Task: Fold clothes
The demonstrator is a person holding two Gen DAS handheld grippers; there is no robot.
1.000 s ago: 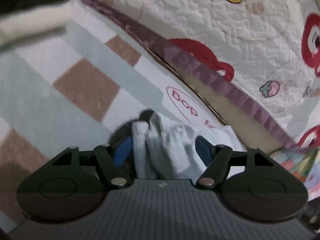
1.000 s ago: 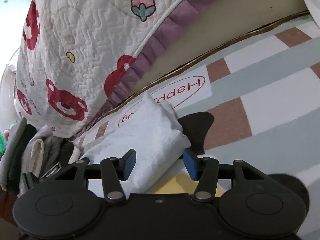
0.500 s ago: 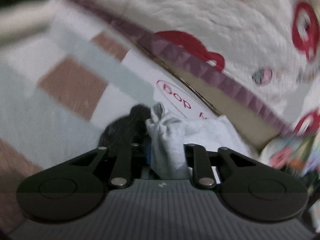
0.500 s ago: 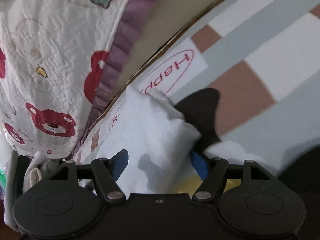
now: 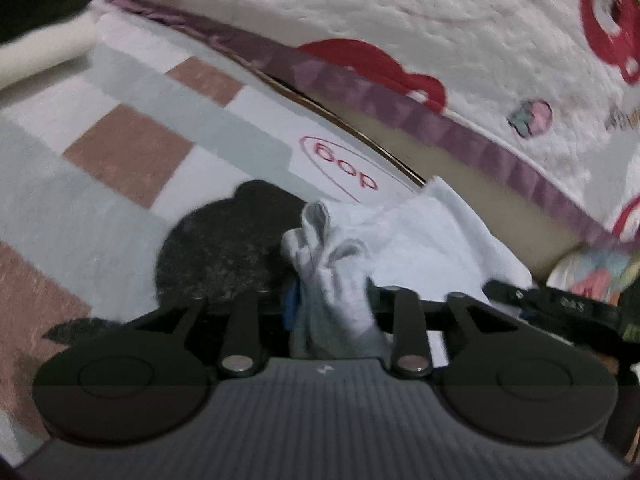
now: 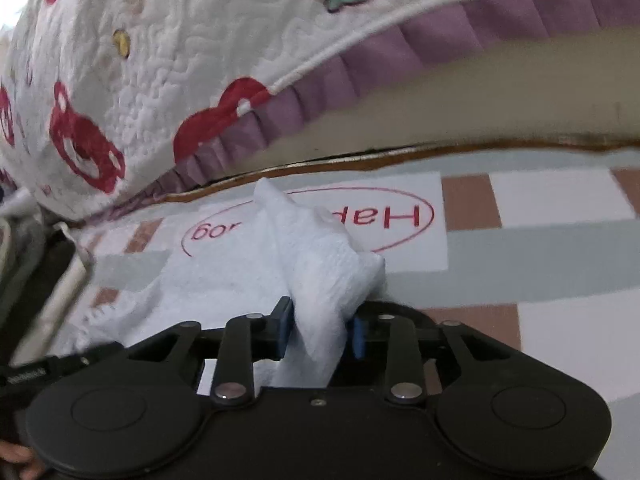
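**A:** From the left wrist, where is the garment?

**B:** The white garment (image 5: 420, 232) lies on the checked mat (image 5: 132, 152), close beside the bed edge under the quilt (image 5: 440, 32). The left gripper (image 5: 332, 308) has just been opening a little, yet a bunched corner sits pinched between its pads, so I read it as grasping cloth. The other gripper's black frame shows at the right edge here.

**A:** And the right wrist?

**B:** The right gripper (image 6: 320, 332) has just been closing, and its blue pads (image 6: 284, 320) are clenched on another puckered corner of the same garment (image 6: 224, 276). This view alone shows the whole red oval print (image 6: 308, 220) and a pile of clothes (image 6: 24, 248) at far left; the left view alone shows the dark patch (image 5: 224, 248) on the mat.

**A:** Which step?

**B:** Likely both corners gripped, the fold itself not yet made. Next calls for lifting them together, evenly, and carrying them across.
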